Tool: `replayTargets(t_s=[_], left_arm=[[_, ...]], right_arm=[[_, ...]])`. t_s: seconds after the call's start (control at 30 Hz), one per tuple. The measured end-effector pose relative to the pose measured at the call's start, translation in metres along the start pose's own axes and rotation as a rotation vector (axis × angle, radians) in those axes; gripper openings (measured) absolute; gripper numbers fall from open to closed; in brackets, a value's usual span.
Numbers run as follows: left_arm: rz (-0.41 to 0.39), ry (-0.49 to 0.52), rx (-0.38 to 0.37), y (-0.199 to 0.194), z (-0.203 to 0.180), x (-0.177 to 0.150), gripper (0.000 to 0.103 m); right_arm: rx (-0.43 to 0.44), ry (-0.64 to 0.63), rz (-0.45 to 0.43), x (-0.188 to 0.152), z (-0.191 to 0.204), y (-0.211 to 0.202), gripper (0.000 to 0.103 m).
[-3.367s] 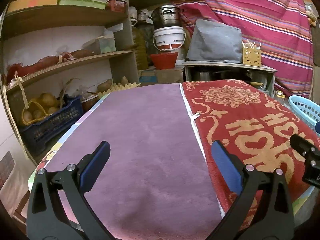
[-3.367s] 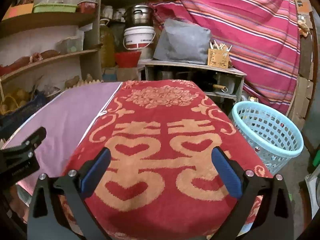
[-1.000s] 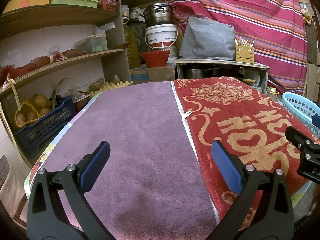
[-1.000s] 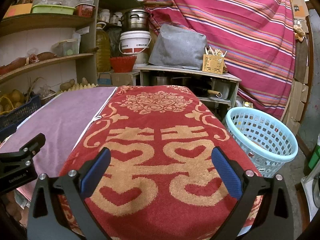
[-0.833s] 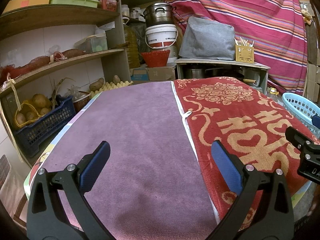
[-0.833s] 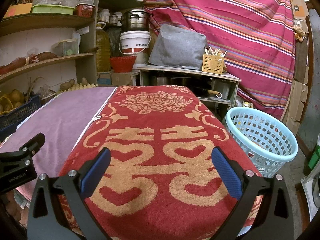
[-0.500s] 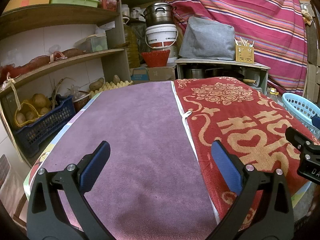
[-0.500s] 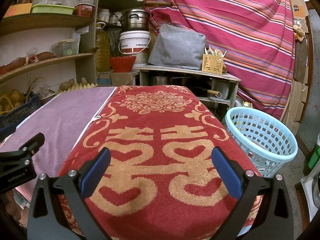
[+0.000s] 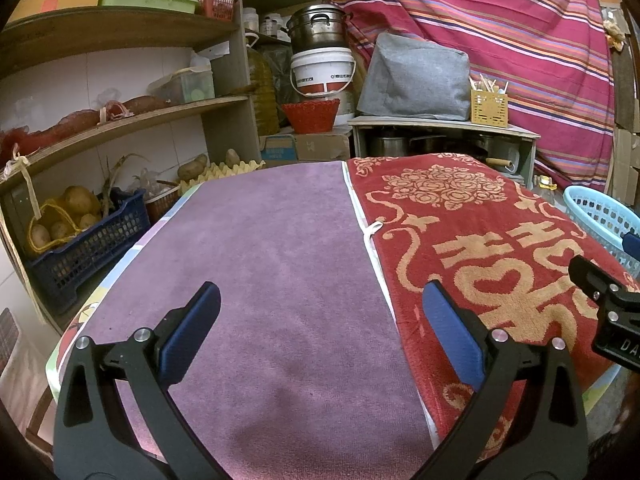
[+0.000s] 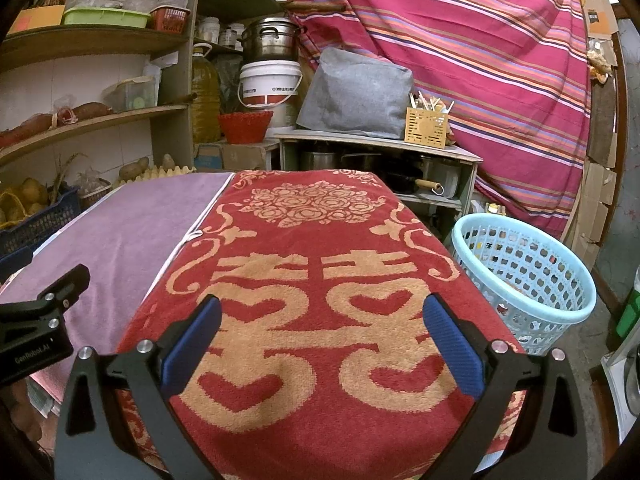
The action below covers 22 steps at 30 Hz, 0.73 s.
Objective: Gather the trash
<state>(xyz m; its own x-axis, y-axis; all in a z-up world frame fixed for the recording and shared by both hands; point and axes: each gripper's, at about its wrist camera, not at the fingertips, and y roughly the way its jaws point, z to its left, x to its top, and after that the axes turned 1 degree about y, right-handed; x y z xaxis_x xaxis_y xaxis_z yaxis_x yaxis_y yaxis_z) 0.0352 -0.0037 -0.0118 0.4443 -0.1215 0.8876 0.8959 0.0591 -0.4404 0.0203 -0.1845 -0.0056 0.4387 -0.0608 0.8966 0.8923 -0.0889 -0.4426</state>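
- Above the near end of the table, the left tool [image 9: 320,320] hangs with its blue-padded fingers [image 9: 192,330] spread wide and nothing between them; a purple towel [image 9: 272,280] lies below it.
- Beside it, the right tool [image 10: 320,322] is likewise spread wide and empty, over a red towel [image 10: 316,280] woven with tan hearts and a rose pattern.
- Each tool shows at the edge of the other's view, so the two are side by side and apart.
- The two towels lie edge to edge along the table [image 9: 116,284], the purple one on the left, the red one on the right; a strip of the table's printed cover shows at the left rim.
- No trash can be made out on either towel.
- Right of the table, on the floor, stands a light blue perforated basket [image 10: 524,280]; something small shows through its holes, too unclear to name.
- Beyond the far end are a low shelf unit [image 10: 380,148] with pots, a grey cloth-covered bundle [image 10: 356,92] and a yellow utensil holder [image 10: 426,132].
- Left, wooden shelves [image 9: 120,120] hold potatoes in a dark blue crate [image 9: 84,240].
- A striped red cloth [image 10: 480,60] hangs behind.
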Motion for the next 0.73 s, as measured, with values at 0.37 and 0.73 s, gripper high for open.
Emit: replayTargets(t_s=[0.37,0.73], left_arm=[[-0.001,-0.001,0.0,0.0005,0.0005,0.0,0.098],[0.008,-0.008,0.001,0.0017,-0.0028,0.0003,0.098]], right_arm=[[0.0,-0.002,0.0,-0.0009,0.0022,-0.0009,0.098],[0.0,-0.004,0.0,-0.0008,0.0019,-0.0009,0.098]])
